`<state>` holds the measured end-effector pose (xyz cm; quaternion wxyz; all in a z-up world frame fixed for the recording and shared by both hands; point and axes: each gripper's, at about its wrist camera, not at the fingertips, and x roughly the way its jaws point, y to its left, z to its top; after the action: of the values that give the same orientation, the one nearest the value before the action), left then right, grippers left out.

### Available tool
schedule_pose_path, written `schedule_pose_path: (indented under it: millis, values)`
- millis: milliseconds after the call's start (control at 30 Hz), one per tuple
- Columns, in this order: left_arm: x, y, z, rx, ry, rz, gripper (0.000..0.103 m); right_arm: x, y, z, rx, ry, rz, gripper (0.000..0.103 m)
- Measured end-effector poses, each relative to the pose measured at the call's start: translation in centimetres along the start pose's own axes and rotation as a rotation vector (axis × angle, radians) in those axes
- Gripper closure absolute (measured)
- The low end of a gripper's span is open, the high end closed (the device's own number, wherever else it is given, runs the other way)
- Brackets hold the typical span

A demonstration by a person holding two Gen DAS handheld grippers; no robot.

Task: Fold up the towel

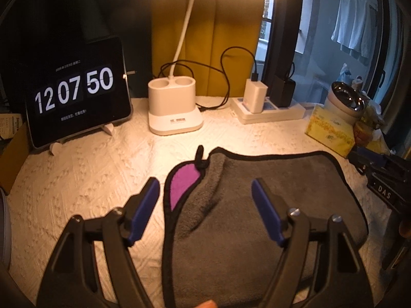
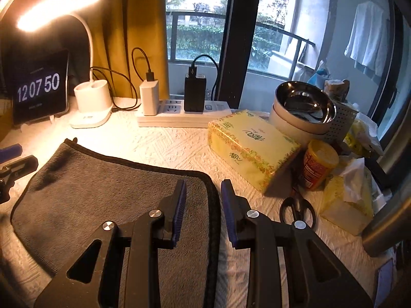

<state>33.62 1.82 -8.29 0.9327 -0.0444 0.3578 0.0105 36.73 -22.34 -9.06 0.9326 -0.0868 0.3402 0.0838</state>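
Note:
A grey towel (image 1: 257, 205) with a black hem lies folded on the white textured table cover; its purple underside (image 1: 182, 182) shows at the left far corner beside a black hanging loop. My left gripper (image 1: 205, 187) is open, its blue pads straddling the towel's left edge from above. In the right wrist view the towel (image 2: 102, 200) lies at the left. My right gripper (image 2: 203, 192) is open, partly closed, with its pads either side of the towel's right hem. Nothing is held.
At the back stand a tablet clock (image 1: 77, 97), a white lamp base (image 1: 174, 105), and a power strip (image 2: 179, 113) with chargers. To the right are a yellow tissue box (image 2: 251, 146), steel bowls (image 2: 303, 107), a jar (image 2: 318, 166) and black scissors (image 2: 298, 210).

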Motion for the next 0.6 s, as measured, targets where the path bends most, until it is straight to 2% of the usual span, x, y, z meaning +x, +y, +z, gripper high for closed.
schedule_pose_path:
  millis: [600]
  values:
    - [-5.4, 0.2, -1.8, -0.018, -0.045, -0.016, 0.027, -5.2, 0.7, -1.5, 0.003, -0.042, 0.011, 0.073]
